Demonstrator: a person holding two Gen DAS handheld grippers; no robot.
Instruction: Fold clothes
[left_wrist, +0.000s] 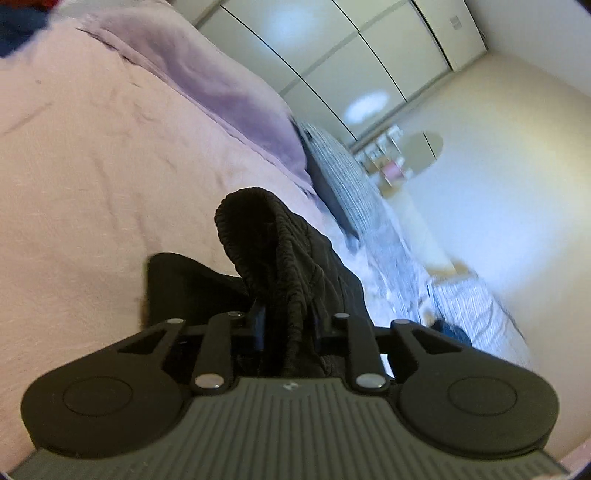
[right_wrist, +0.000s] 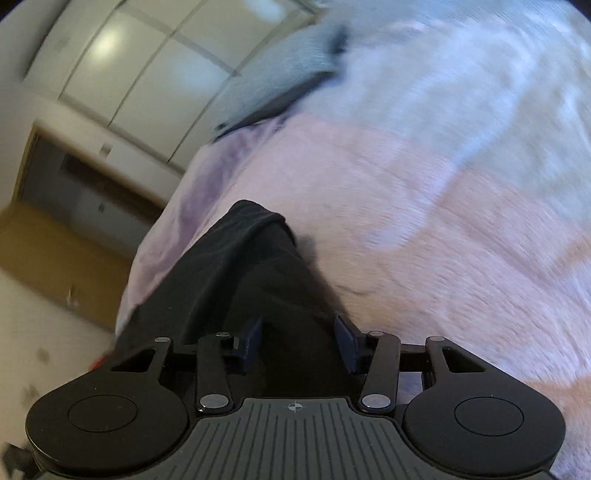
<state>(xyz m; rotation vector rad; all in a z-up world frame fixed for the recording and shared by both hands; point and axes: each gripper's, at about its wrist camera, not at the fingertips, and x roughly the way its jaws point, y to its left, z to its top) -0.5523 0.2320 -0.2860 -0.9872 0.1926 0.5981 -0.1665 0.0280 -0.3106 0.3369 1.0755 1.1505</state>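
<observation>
Two grippers carry one black garment (left_wrist: 280, 258) above a pink bedspread (left_wrist: 92, 184); it fills the lower centre of both views. Risk, as a judgement: the cloth could slip out or bunch unevenly on laying down, since the elastic waistband (left_wrist: 291, 266) is thick and ribbed, the grip looks narrow, and blur in the right wrist view suggests fast motion. L gripper (left_wrist: 286, 325): fingers drawn close, pinching the waistband, which rises from the jaws toward mid-frame. R gripper (right_wrist: 298, 339): blue pads (right_wrist: 345, 341) sit moderately apart with dark fabric packed between them, apparently clamping a thick fold; contact on the pads cannot be confirmed. Striped pillow (left_wrist: 340, 173) lies centre-right, wardrobe doors (left_wrist: 332, 48) along the top.
</observation>
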